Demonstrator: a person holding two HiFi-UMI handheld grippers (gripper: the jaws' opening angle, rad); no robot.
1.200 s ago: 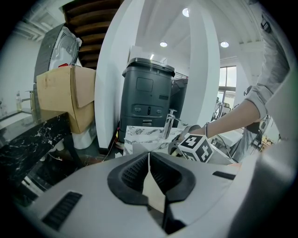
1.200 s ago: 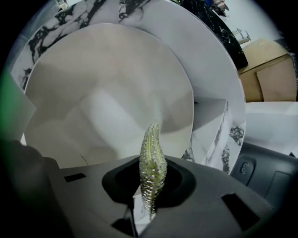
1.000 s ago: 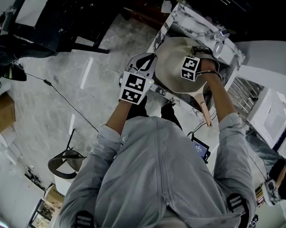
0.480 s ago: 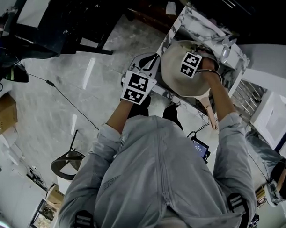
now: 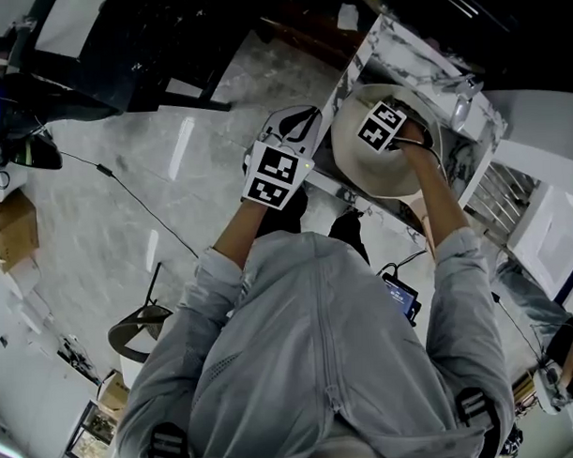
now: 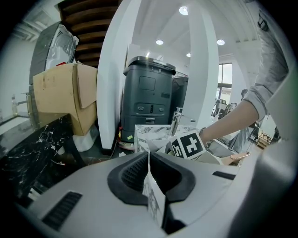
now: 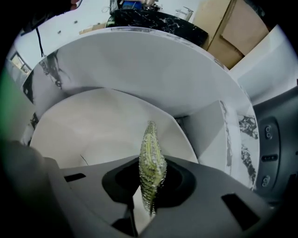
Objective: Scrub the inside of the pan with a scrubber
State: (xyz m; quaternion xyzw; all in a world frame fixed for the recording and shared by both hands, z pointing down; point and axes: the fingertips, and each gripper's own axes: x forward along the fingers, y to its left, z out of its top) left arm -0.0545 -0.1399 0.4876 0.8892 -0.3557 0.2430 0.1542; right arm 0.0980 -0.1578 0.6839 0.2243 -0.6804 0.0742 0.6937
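Marble-patterned counter (image 5: 404, 43) carried the cream pan (image 5: 402, 172), with grey stone floor beside it. Over the last second I watched the right hand-held gripper (image 7: 151, 185) travel from the pan's handle side toward its far rim. Its jaws were clamped on the green scrubber (image 7: 151, 153), whose tip sat over the pan's pale inside; I could not tell whether it touched. I judged that a scrubbing stroke was under way, not finished. The left hand-held gripper (image 6: 148, 158) had stayed at the counter's edge, jaws closed on a thin marbled panel (image 6: 152, 200), apparently bracing.
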